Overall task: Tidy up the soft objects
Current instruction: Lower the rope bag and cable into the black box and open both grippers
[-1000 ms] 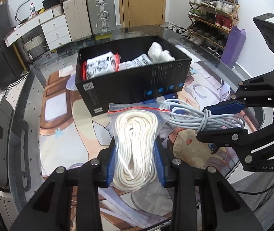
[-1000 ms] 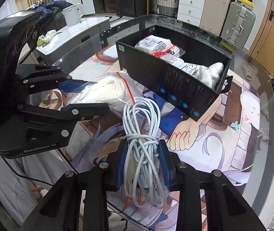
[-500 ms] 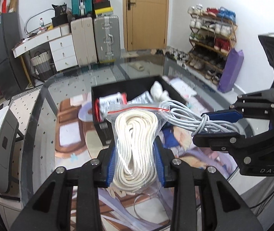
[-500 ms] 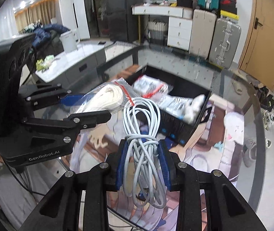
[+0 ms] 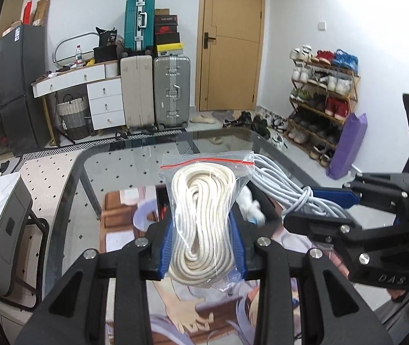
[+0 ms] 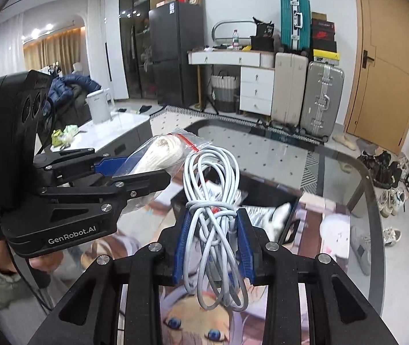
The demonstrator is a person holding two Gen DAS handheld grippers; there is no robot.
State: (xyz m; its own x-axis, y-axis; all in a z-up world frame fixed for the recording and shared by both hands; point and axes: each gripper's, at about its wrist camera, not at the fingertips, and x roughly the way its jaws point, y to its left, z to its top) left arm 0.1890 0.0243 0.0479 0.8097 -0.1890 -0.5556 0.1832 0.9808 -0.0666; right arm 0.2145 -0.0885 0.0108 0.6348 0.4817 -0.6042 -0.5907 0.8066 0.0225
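Bagged white rope coil [image 5: 203, 215] sits clamped in my left gripper [image 5: 203, 248]; my right gripper [image 6: 213, 245] pinches the bundled grey cable [image 6: 214, 215] above the bench [image 6: 333, 178].

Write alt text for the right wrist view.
The right gripper clamps a bundled grey cable above a black box on a glass table. Beside it, the left gripper holds a bagged white rope.

Each camera sits just behind its own tongs and looks forward, raised over the glass bench [image 5: 135, 169]. Both see the black box [image 6: 264, 192], the suitcases [image 5: 171, 92] and the door [image 6: 385, 66].
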